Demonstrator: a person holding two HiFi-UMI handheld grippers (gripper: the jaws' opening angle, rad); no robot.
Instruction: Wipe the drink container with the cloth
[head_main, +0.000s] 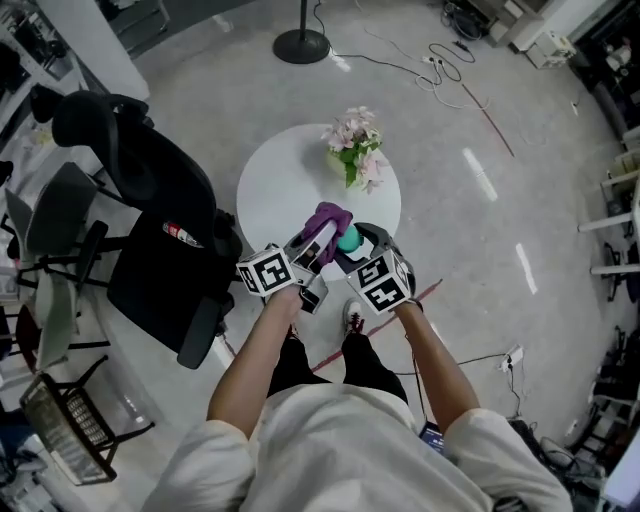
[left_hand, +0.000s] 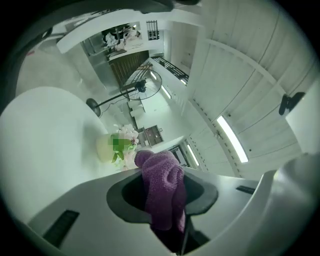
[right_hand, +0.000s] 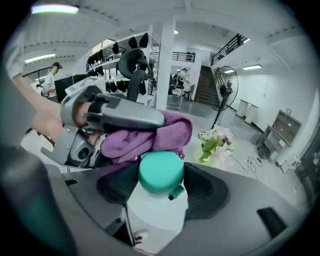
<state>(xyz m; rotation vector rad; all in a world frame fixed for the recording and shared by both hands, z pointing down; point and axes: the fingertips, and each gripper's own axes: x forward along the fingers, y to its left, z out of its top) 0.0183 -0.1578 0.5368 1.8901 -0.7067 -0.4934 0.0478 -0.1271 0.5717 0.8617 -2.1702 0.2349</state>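
1. Left tool (left_hand: 167, 202): jaws clamped on the purple cloth (left_hand: 162, 182), which bunches out past my tips.
2. Right tool (right_hand: 159, 189): jaws gripping the drink container (right_hand: 156, 207) by its white body, teal cap (right_hand: 160, 172) pointing outward.
3. Position: cloth just beside the cap. I hold both over the near edge of the round white surface (head_main: 280, 190).
4. Flowers (head_main: 355, 145): on the far side.

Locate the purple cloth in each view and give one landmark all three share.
Head view: purple cloth at centre, over the near edge of the round table.
Left gripper view: purple cloth low centre, clamped between the jaws.
Right gripper view: purple cloth centre-left, just above the teal-capped bottle.
Shared landmark: the pink flowers.
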